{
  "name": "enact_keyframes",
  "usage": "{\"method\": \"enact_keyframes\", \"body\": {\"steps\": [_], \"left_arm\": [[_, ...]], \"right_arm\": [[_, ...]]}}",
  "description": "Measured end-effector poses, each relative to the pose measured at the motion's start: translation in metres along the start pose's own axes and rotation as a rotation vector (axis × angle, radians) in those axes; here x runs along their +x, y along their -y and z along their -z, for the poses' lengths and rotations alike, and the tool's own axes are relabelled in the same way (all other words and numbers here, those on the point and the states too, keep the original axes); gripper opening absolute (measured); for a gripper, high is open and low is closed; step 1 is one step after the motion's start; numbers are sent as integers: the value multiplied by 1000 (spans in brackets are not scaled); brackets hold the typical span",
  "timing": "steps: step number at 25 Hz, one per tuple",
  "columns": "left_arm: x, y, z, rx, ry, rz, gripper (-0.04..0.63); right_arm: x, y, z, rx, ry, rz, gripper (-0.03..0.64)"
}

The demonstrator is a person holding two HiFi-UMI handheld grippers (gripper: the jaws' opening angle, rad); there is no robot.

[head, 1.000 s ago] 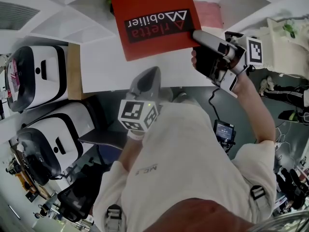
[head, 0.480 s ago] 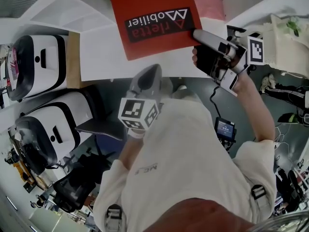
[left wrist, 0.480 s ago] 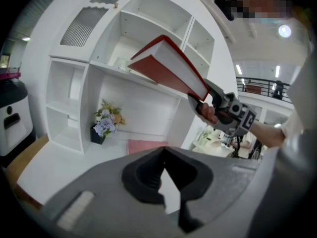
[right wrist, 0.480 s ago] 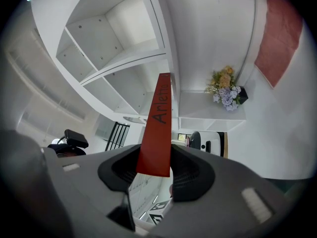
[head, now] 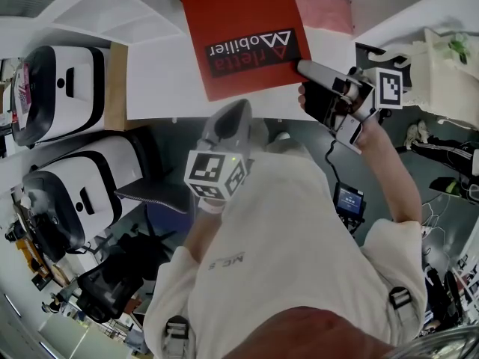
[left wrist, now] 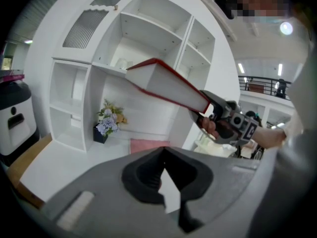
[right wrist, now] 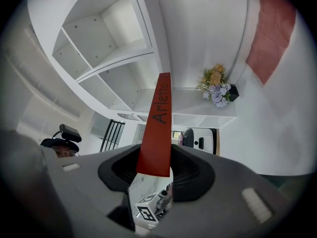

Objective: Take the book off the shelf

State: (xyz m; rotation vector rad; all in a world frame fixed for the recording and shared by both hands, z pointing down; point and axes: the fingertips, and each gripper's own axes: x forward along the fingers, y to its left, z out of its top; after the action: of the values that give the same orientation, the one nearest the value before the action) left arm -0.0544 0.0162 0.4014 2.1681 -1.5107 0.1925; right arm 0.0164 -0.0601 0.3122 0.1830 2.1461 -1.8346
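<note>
A thin red book (head: 247,32) with "Arietta Mobilier" on its cover hangs in the air over the white table (head: 165,88), away from the shelf. My right gripper (head: 305,67) is shut on its near right corner. In the right gripper view the red spine (right wrist: 158,118) runs up from between the jaws of the right gripper (right wrist: 156,170). My left gripper (head: 230,114) is lower, below the book's near edge and apart from it. Its jaws are together with nothing in them. In the left gripper view, beyond the left gripper (left wrist: 166,182), the book (left wrist: 168,86) slopes down to the right gripper (left wrist: 210,105).
The white shelf unit (left wrist: 133,38) stands behind the table, its compartments mostly bare. A small pot of flowers (left wrist: 106,125) and a pink cloth (left wrist: 148,145) lie on the table. White machines (head: 60,103) stand at the left, a black chair (head: 112,290) below them, a cloth bag (head: 441,66) at the right.
The book and the right gripper have shifted slightly to the right and nearer in the head view. The left gripper has stayed where it was.
</note>
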Motion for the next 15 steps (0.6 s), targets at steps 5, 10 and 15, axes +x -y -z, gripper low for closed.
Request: {"method": "enact_keyframes", "body": {"steps": [5, 10, 15], "left_arm": [[2, 5, 5, 13, -6, 6, 0], [6, 12, 5, 20, -14, 15, 0], [8, 16, 4, 30, -14, 20, 0]], "right_arm": [[-7, 26, 7, -24, 9, 56, 173], [-14, 47, -1, -78, 22, 139, 172], [-22, 63, -6, -164, 31, 234, 173]]}}
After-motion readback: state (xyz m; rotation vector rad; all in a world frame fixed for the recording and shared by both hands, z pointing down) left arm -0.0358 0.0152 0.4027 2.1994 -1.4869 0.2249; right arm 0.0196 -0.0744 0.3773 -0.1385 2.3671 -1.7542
